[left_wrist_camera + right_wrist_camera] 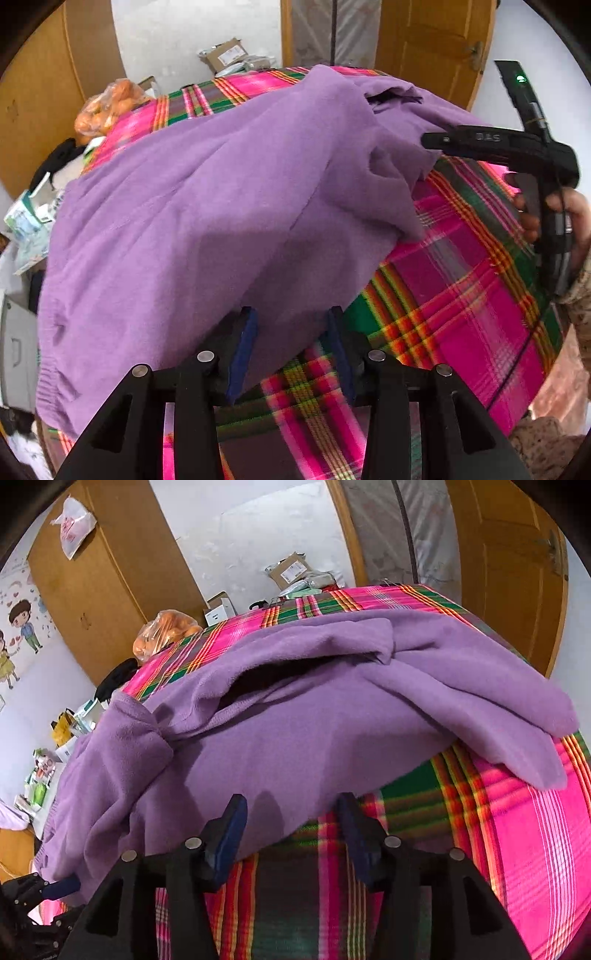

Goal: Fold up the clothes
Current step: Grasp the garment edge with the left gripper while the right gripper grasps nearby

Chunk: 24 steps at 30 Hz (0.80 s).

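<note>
A purple fleece garment lies spread on a pink, green and orange plaid bedcover. My left gripper is open, its blue-padded fingers astride the garment's near edge. The right gripper shows from the side at the right of the left wrist view, its tip at a bunched fold of the garment. In the right wrist view my right gripper is open at the near edge of the garment, whose neck opening gapes and whose sleeve lies to the right. The left gripper's blue finger shows at the lower left.
Past the bed's far edge lie a bag of oranges, cardboard boxes and small packets. Wooden wardrobe doors and a wooden door stand behind. The plaid bedcover lies bare at the right.
</note>
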Motion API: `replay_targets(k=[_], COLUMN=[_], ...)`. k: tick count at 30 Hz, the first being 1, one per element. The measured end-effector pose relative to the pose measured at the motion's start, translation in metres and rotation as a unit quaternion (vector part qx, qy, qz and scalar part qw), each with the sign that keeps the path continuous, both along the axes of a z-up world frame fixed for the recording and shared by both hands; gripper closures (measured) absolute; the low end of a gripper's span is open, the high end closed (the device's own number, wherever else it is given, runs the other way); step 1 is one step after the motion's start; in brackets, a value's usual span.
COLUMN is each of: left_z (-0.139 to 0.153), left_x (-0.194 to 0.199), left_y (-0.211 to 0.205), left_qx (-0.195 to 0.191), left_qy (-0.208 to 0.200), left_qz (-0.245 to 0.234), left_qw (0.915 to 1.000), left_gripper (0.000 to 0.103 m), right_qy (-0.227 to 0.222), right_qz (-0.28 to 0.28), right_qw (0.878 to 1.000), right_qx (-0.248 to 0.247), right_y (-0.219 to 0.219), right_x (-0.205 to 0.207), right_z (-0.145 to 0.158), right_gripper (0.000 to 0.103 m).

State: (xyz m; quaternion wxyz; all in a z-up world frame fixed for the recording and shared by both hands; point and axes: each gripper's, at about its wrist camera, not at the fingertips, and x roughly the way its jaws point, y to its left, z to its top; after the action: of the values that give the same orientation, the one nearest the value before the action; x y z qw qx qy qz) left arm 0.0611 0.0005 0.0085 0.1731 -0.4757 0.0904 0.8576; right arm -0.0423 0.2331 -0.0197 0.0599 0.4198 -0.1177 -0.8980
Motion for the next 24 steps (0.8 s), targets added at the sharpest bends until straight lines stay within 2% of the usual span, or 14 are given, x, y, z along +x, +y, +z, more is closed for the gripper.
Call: replay_targets(k=[5,11,13,16,18,19,21,23,24], left_z=[-0.002,-0.002,-0.002,-0.002,-0.002,-0.003,-0.002,-0.002,-0.001], left_x=[0.000,-0.005,-0.005,-0.010,-0.010,-0.010,-0.009,-0.008,-0.009], left_y=[0.011,0.020,0.021,0.022,0.022,0.022,0.023,0.022,0.021], left_qx=[-0.003,-0.012,-0.013,-0.011,-0.012,-0.013,-0.012,-0.015,-0.017], left_qy=[0.007,0.016,0.016,0.015,0.018,0.020,0.025,0.030,0.033], left_qz=[-0.021,-0.019,-0.018,-0.016,-0.014,-0.013,-0.012,-0.010,-0.005], left_qw=[0.9997,0.9996,0.9996,0.9997,0.9997,0.9996,0.9995,0.9994,0.9993], left_gripper=[0.050,0.049,0.049,0.049,0.049,0.050,0.057,0.080,0.085], right_qy=[0.003,0.004,0.003,0.000,-0.002,-0.003,-0.003,-0.002,-0.001], right_qz=[0.007,0.009,0.003,-0.009,-0.017,-0.019,-0.022,-0.022,-0.021], right_qw=[1.000,1.000,0.999,0.999,0.998,0.999,0.999,0.999,0.999], right_qx=[0.017,0.023,0.033,0.049,0.053,0.050,0.042,0.037,0.036], right_y=[-0.007,-0.011,-0.012,-0.012,-0.009,-0.006,-0.002,0.000,0.000], right_x=[-0.005,-0.010,-0.012,-0.015,-0.016,-0.016,-0.016,-0.015,-0.014], right_z=[0.001,0.000,0.000,0.000,0.000,-0.001,-0.001,-0.001,-0.001], right_gripper=[0.047,0.046,0.052,0.068,0.083,0.085,0.091,0.095,0.096])
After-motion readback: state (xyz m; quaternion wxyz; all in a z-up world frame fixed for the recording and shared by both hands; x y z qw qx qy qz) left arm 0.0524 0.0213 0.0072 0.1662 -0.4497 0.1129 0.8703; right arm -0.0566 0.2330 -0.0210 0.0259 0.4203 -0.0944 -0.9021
